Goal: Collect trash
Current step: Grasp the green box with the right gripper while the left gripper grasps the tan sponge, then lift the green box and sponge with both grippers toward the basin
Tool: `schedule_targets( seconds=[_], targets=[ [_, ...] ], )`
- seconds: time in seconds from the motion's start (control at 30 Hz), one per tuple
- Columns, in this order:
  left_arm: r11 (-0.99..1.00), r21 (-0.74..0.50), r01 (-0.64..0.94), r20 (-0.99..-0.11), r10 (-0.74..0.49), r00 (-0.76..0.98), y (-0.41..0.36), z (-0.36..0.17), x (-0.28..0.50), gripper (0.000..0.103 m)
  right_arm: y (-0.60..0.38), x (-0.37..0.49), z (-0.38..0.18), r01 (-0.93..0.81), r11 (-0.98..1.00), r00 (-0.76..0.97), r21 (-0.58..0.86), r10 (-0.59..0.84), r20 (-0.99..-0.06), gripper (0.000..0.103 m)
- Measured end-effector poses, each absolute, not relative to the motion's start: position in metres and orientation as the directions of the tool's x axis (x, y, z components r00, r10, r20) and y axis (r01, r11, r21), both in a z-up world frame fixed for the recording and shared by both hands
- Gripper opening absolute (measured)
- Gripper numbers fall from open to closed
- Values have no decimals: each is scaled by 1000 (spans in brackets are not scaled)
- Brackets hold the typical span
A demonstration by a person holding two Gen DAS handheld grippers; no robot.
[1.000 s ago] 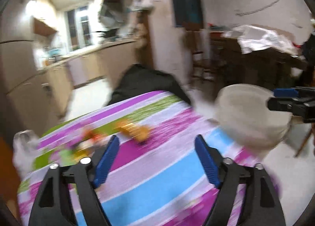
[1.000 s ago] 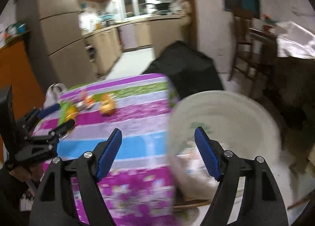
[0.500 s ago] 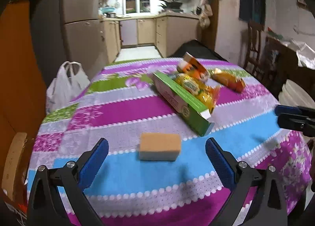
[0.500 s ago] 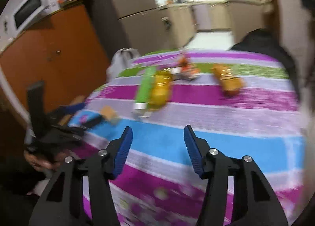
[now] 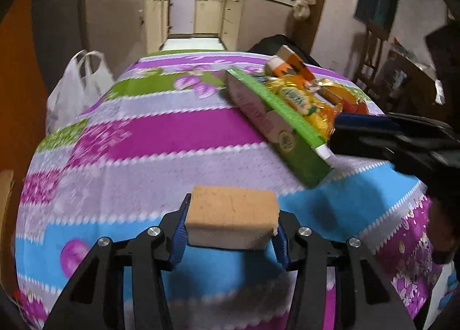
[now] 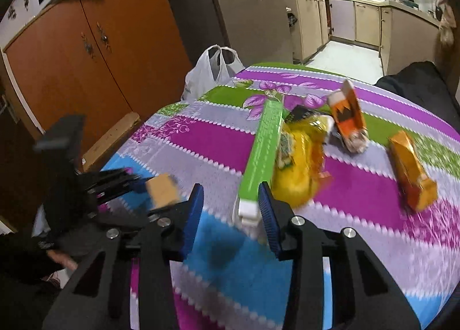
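A tan sponge (image 5: 233, 215) sits between the blue pads of my left gripper (image 5: 231, 212), just over the striped tablecloth (image 5: 161, 140). The jaws are closing and both pads touch its sides. A long green box (image 6: 263, 151) lies on the cloth, its white end between the fingers of my right gripper (image 6: 230, 197). Those jaws are closing too; a gap remains on the left of the box. Against the box leans a yellow snack bag (image 6: 299, 166). Behind it lies an orange carton (image 6: 348, 117), and to the right a gold-orange pack (image 6: 411, 169).
A white plastic bag (image 6: 210, 74) hangs beside the table's far left edge. Orange cupboards (image 6: 95, 51) and a tall grey fridge (image 6: 253, 13) stand to the left. A dark covered shape (image 6: 417, 85) sits behind the table. A wooden chair (image 5: 371, 53) stands at the right.
The left jaws were wide apart with the sponge lying ahead; they now close around it. The right gripper has come up to the green box's end and its jaws have narrowed.
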State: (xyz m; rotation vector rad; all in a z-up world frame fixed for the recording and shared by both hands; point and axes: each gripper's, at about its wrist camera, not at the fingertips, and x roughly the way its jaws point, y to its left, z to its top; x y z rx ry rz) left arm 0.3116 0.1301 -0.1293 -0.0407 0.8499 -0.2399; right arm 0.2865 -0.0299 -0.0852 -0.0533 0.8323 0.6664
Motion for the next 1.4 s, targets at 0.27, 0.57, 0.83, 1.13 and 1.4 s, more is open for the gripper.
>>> schedule_targets(
  seconds=[0.27, 0.57, 0.83, 1.13, 1.4],
  targets=[
    [970, -189, 150, -736, -241, 632, 156, -126, 302, 50, -10, 331, -103, -497, 853, 489, 160, 428, -760, 39],
    [973, -166, 163, -728, -232, 645, 153, -128, 306, 50, 6, 339, -116, -497, 863, 487, 86, 360, -796, 23],
    [970, -173, 169, -718, -242, 653, 157, -118, 293, 49, -26, 276, -82, -494, 856, 519, 154, 432, -738, 23],
    [971, -62, 229, -678, -209, 705, 125, -75, 266, 49, -75, 211, -57, -449, 872, 526, 195, 434, -731, 23],
    [945, 31, 324, -646, -229, 728, 62, -36, 269, 49, -120, 182, -39, -389, 901, 575, 192, 400, -714, 23]
  ],
)
